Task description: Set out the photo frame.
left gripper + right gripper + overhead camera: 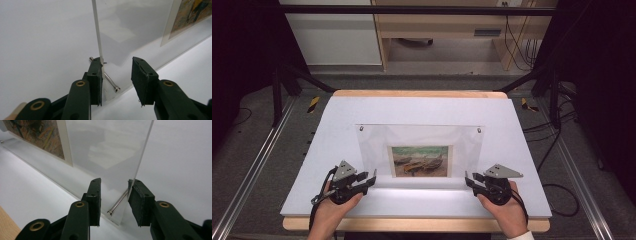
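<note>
Steadying the upright acrylic picture frame, we kept left gripper and right gripper half-open astride its bottom corners, neither clamping; squeeze evenly beside the standoff pins.

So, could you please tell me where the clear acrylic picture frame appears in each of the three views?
High view: the acrylic frame stands mid-table on the white board, between the two grippers.
Left gripper view: its near corner sits upper centre, edge-on, beside the left-hand finger.
Right gripper view: its panel fills the upper centre, its edge by the right-hand finger.
Shared landmark: the painted print inside the frame.
</note>
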A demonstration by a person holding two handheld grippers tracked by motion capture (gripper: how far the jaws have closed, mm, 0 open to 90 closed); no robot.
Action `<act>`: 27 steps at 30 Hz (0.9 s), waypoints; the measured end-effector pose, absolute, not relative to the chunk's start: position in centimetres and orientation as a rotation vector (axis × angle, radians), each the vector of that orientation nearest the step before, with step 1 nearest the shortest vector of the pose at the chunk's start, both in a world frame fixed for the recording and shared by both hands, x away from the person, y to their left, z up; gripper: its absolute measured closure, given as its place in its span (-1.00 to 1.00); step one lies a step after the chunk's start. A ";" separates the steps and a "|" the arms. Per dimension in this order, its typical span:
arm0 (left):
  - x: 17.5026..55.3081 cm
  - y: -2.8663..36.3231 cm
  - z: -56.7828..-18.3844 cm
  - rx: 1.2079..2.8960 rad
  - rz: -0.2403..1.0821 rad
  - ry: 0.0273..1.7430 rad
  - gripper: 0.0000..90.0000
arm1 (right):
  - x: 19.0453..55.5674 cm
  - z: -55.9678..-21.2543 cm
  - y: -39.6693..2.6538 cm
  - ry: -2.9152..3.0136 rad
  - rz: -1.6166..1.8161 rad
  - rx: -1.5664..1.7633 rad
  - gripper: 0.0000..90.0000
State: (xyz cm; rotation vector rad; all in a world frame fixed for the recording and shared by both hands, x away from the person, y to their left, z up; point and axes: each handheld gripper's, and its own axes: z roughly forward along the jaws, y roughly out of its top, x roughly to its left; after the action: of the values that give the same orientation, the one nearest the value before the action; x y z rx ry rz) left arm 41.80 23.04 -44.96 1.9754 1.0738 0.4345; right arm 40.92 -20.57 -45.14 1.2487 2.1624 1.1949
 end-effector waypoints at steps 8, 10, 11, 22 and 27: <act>41.7 22.9 -45.0 1.996 0.436 1.073 0.36 | 40.7 -45.1 -20.5 2.175 1.182 1.242 0.40; 41.7 22.9 -45.0 1.992 0.429 1.074 0.36 | 40.7 -45.1 -20.6 2.173 1.185 1.239 0.40; 41.7 22.9 -45.0 1.988 0.425 1.076 0.35 | 40.7 -45.1 -20.6 2.169 1.191 1.234 0.40; 41.8 23.1 -45.0 1.982 0.408 1.082 0.36 | 40.6 -45.0 -20.6 2.159 1.214 1.247 0.38; 41.8 23.0 -45.1 1.983 0.407 1.083 0.36 | 40.6 -45.0 -20.7 2.152 1.223 1.250 0.37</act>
State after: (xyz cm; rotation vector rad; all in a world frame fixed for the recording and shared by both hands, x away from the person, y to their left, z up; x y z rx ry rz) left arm 41.76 23.05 -45.08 1.9830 1.0834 0.4069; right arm 40.63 -20.66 -44.98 1.2505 2.1522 1.2230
